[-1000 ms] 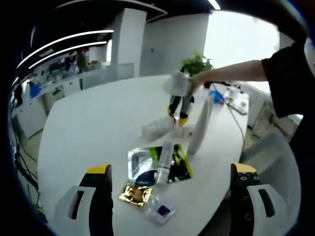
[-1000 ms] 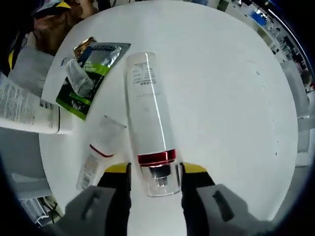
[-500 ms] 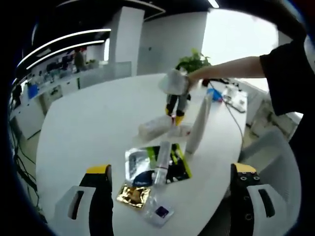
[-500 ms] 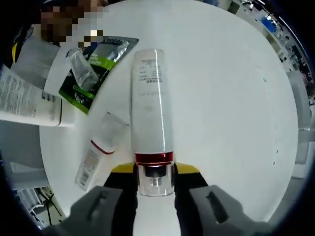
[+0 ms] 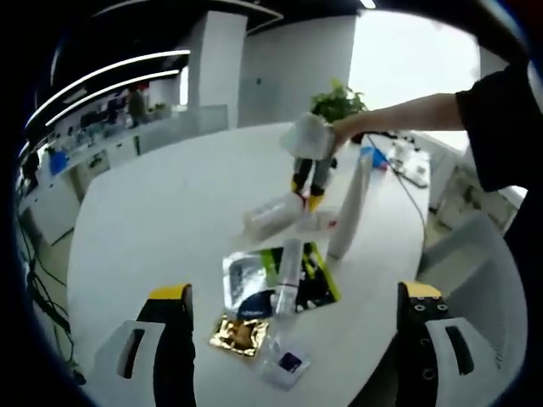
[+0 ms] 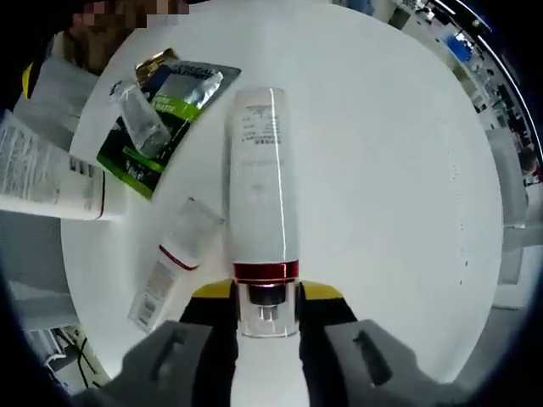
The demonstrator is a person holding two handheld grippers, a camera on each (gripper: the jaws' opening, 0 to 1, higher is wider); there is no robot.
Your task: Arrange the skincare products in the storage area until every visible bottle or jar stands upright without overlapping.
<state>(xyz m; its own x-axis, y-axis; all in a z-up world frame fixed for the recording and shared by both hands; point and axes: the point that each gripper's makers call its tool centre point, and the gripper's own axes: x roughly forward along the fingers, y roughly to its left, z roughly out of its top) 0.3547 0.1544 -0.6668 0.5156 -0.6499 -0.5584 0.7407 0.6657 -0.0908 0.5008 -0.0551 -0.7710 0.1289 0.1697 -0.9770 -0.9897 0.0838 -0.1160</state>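
Looking along the left claw [image 5: 293, 339], I see its two jaws standing wide apart with nothing between them. It hangs above the near edge of the white tabletop [image 5: 161, 220]. Just past it lies a green packet [image 5: 280, 284] with a small clear tube [image 5: 287, 275] on top, and a gold sachet [image 5: 240, 333] beside that. Behind the packet a tall white tube [image 5: 349, 212] stands upright. Left of the tall tube, the big white bottle [image 5: 273, 216] lies on its side. The right claw [image 5: 305, 191] points down at that bottle from above, and a bare arm [image 5: 399, 119] reaches out to it from the right.

Looking along the right claw [image 6: 266, 309], I see its jaws squeezed on the clear cap end of the big white bottle [image 6: 261, 186], just below its red ring. The bottle lies flat on the tabletop [image 6: 399, 170]. A small tube with a red stripe [image 6: 174, 263] lies just left of the bottle. The green packet [image 6: 161, 119] lies farther up on the left.

I think the step now is grabbing the lying bottle. Next it likely needs lifting, tipping upright and setting down on a bare spot, away from the small tube. The other lying tubes look like they are not stood up yet.
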